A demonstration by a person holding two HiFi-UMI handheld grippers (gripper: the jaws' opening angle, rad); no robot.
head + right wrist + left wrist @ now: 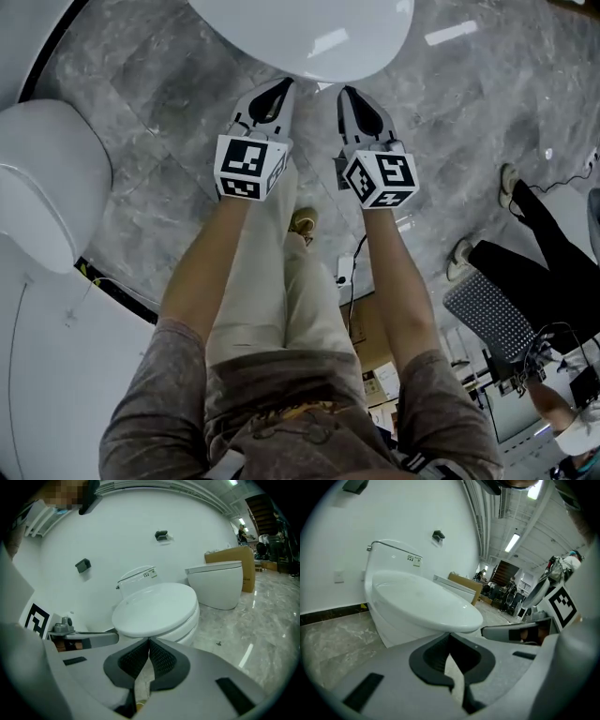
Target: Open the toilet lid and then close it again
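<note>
The white toilet has its lid [309,33] down flat over the bowl, with the tank [393,555] against the wall behind it. My left gripper [284,82] and right gripper [345,91] hover side by side just short of the lid's front edge, tips pointing at it. In the left gripper view the lid [422,599] lies just beyond my shut, empty left gripper [450,633]. The right gripper view shows the same lid [157,606] ahead of the right gripper [149,639], also shut with nothing between its pads. Neither gripper touches the lid.
Grey marble floor [159,122] surrounds the toilet. A second white toilet [220,585] and a cardboard box [234,555] stand to the right. Another white fixture [42,178] sits at the left. A person in dark trousers [534,253] sits at the right.
</note>
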